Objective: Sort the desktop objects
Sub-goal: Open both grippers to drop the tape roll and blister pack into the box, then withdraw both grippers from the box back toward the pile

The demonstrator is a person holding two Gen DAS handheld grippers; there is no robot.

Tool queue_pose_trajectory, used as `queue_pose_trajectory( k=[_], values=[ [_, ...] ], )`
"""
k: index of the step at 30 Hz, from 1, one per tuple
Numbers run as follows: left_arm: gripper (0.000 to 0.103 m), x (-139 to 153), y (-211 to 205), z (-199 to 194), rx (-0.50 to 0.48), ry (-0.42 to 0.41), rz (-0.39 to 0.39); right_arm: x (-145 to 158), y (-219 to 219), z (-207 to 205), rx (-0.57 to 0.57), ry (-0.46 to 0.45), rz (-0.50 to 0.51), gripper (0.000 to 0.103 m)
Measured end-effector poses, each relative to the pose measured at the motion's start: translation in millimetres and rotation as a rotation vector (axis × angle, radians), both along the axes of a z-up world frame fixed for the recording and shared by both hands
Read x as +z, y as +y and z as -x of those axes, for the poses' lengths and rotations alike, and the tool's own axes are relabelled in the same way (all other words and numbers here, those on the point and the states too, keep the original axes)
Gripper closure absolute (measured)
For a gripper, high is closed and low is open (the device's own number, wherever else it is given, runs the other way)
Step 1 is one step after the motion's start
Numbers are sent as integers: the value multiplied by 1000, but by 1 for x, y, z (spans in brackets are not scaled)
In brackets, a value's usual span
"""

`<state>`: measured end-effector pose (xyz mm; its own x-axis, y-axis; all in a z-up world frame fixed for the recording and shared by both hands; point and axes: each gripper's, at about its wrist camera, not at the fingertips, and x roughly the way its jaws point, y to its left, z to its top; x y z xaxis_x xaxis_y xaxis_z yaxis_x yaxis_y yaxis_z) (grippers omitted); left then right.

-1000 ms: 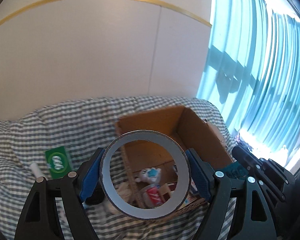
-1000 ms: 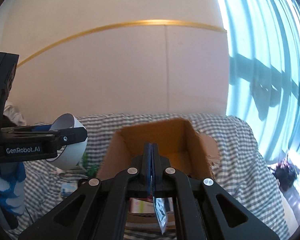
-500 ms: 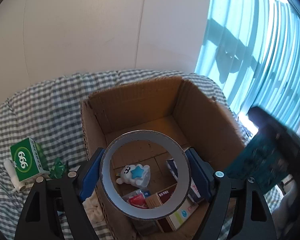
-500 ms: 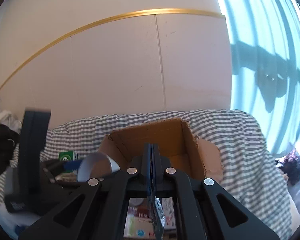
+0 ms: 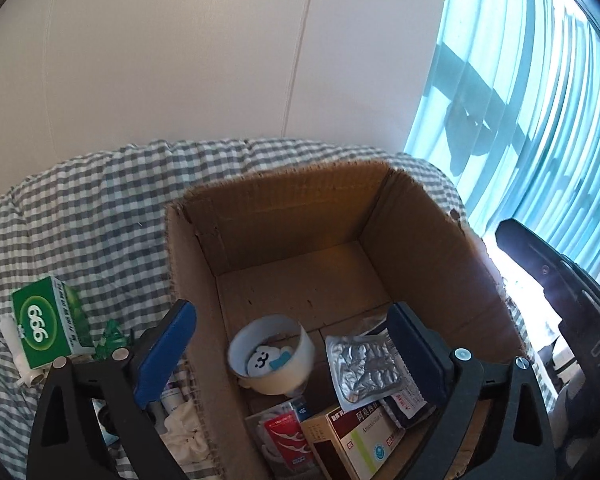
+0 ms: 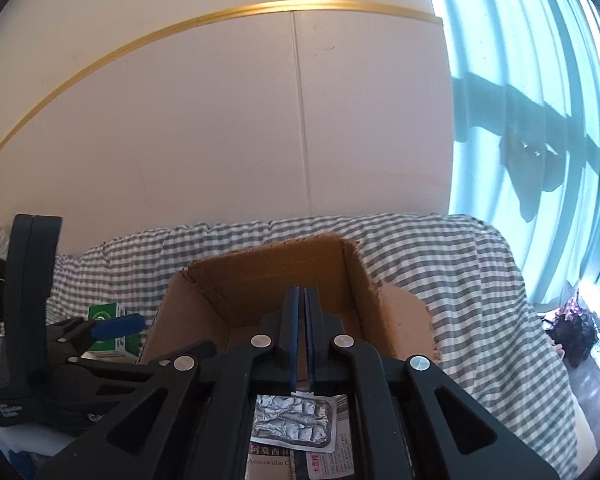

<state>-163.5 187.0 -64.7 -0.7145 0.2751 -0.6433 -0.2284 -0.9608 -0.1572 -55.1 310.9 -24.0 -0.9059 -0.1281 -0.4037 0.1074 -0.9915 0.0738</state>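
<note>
1. While the left gripper [image 5: 288, 354] hangs over the near left part of the cardboard box [image 5: 284, 196], its jaws have just been opening and now stand wide, gripping nothing; the tape roll [image 5: 271, 354] lies free on the box floor below, ringed around a small white-and-blue toy [image 5: 269, 360].
2. Left of the box, on the checked cloth [image 5: 80, 216]: a green carton [image 5: 46, 330], a white tube [image 5: 14, 346] touching its left side, and some small items near the box wall, too hidden to name. Judged unsorted; that is what is left.
3. Inside the box, left to right: tape roll, red packet [image 5: 286, 442], brown-and-white medicine carton [image 5: 354, 440], silver foil pack [image 5: 364, 368] on top. Judged done.
4. The right gripper [image 6: 302, 340] sits over the near box edge, jaws all but closed, a thin slit between the pads, nothing in it; the foil pack [image 6: 294, 420] lies free just below.
5. Room: the far half of the box floor is bare. The left wall rim stands between the left gripper and the green carton, so a lift over it looks necessary. The grippers are close together at the near edge; some risk of a clash.
</note>
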Motion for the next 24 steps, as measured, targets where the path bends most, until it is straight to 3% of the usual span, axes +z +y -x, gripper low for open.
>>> queue_pose_trajectory(
  k=[2,6,12,17,20,24],
  values=[
    [3,6,-6,-4,12,12,-7,5,0,-2,-8,4,-3,87],
    [0,22,-20,-16,45,45,-19,21,-4,-13,-16,35,-9,75],
    [0,49,-42,-35,110,107,6,52,-22,-31,-9,94,-14,44],
    [0,74,-68,-53,176,159,13,73,-45,-44,8,141,-10,9],
    [0,85,-84,-61,247,177,45,85,-62,-50,16,176,-28,0],
    [0,99,-110,-75,309,214,77,99,-83,-53,13,222,-34,0]
  ],
)
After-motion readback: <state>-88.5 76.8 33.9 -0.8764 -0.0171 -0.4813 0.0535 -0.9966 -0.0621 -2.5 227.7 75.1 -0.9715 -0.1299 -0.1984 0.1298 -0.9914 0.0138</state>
